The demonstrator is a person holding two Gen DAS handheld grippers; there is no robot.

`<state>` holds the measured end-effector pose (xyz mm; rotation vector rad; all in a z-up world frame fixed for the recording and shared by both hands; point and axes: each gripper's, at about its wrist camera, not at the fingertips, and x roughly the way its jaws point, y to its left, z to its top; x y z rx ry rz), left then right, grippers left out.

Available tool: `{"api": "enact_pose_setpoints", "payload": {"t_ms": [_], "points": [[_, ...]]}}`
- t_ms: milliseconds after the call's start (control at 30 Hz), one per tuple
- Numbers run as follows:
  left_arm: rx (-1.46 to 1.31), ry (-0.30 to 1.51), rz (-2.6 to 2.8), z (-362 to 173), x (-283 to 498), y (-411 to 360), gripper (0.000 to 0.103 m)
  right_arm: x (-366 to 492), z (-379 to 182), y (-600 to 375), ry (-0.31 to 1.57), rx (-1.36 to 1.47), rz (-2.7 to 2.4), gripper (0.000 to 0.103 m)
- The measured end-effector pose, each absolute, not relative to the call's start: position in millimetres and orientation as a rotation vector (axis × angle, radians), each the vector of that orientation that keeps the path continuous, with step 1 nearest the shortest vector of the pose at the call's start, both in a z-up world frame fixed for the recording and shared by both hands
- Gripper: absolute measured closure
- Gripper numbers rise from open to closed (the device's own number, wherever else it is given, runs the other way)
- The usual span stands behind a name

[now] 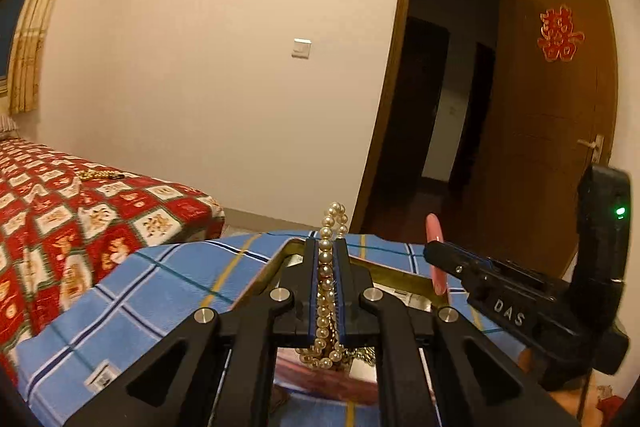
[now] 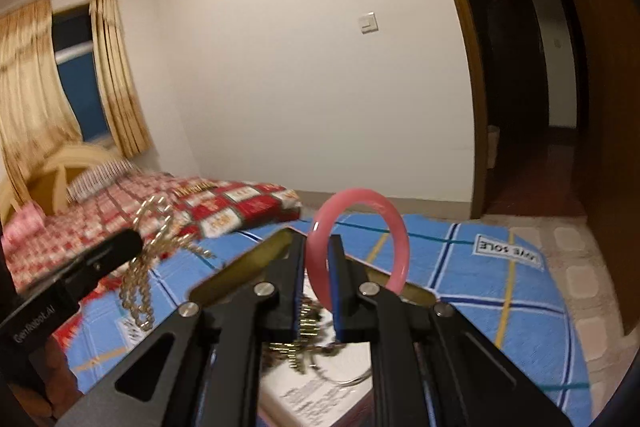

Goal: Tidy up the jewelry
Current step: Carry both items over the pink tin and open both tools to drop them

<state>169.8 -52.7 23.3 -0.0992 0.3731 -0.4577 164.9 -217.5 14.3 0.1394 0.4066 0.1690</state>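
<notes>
My left gripper is shut on a pearl necklace whose loops hang down between the fingers, above an open gold-rimmed jewelry box. In the right wrist view the left gripper is at the left, the pearl necklace dangling from it. My right gripper is shut on a pink bangle, held upright over the box. Gold chains lie inside the box. In the left wrist view the right gripper and the bangle show at the right.
The box sits on a blue plaid cloth. A bed with a red patterned cover lies to the left, with a gold beaded piece on it. An open brown door stands to the right.
</notes>
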Motion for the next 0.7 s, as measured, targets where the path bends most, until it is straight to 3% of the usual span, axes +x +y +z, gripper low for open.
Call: {"api": "enact_pose_setpoints", "payload": {"t_ms": [267, 700], "points": [[-0.084, 0.479, -0.417, -5, 205, -70, 0.097, 193, -13, -202, 0.547, 0.078, 0.206, 0.089], [-0.04, 0.562, -0.382, -21, 215, -78, 0.097, 199, -27, -198, 0.624, 0.058, 0.236, 0.089]]}}
